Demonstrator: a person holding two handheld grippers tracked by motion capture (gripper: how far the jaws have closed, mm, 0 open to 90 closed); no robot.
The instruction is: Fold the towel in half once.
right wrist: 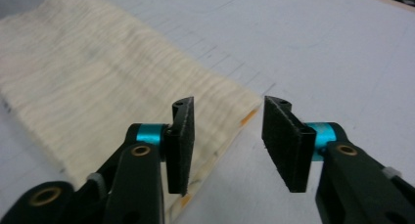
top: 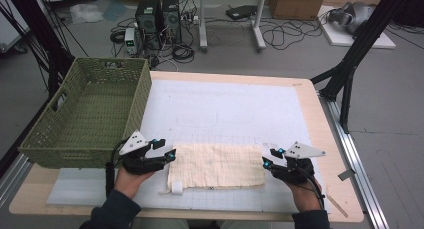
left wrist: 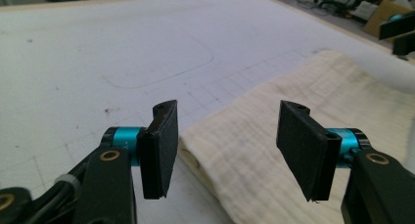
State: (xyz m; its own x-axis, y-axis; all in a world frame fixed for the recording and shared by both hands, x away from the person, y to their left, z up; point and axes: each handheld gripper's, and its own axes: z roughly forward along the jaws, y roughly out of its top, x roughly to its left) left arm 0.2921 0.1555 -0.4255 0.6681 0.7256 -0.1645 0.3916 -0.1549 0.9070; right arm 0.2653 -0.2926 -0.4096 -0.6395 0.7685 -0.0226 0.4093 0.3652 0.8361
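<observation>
The folded cloth lies flat near the table's near edge. Both jaws stand apart and empty: the left hand-held gripper at its left end, the right hand-held gripper at its right. I'd pinch both ends squarely, together, before lifting toward the basket.

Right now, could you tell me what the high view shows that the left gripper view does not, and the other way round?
The high view takes in the green woven basket at the table's left, both hands, the right gripper at the cloth's right end, and the computers and cables on the floor beyond. The left gripper view gives a close look between the open jaws of the left gripper, whose pads press on nothing, with the cloth's left edge lying below them. Both show the cream cloth folded flat on the white gridded mat.
</observation>
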